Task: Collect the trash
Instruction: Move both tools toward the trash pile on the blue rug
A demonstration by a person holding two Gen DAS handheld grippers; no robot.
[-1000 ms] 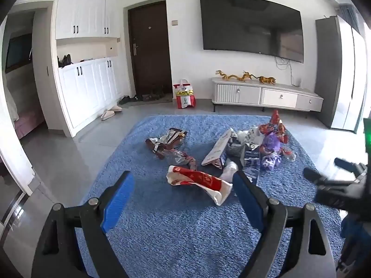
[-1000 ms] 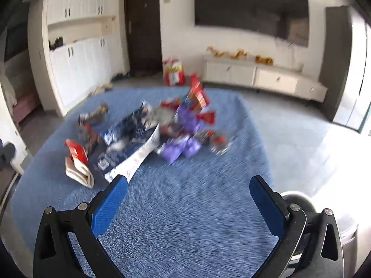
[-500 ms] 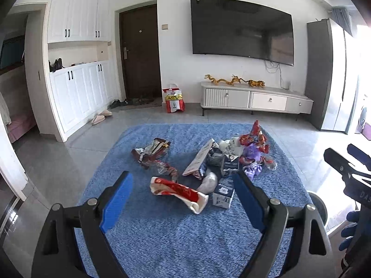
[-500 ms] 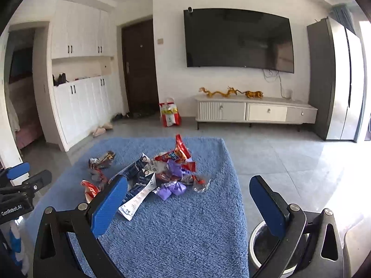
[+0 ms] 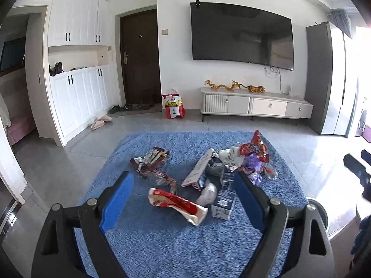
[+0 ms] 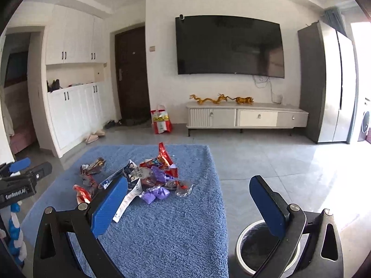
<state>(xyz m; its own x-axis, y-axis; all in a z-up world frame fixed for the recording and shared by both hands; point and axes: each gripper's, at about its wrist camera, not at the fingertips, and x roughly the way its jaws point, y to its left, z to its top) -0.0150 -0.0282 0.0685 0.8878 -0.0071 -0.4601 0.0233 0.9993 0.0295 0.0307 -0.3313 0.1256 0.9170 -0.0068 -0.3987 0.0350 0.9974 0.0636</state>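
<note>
On the blue-covered counter (image 5: 162, 243) we see the wrapper pile (image 5: 208, 180); both the left hand-held gripper (image 5: 183, 199) and right hand-held gripper (image 6: 187, 206) hang apart, empty. Thin wrappers may slip a shallow pinch and miss the bin (image 6: 243, 250) beside the counter.

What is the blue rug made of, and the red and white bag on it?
The rug looks like soft, fuzzy fabric: its pile is tufted and matte. The bag looks like thin crinkly plastic, creased and slightly shiny, though it might be coated paper.

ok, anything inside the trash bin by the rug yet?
Right wrist view: the trash bin shows a dark liner and no visible trash. The right gripper finger covers part of its opening, so that part is unknown.
</note>
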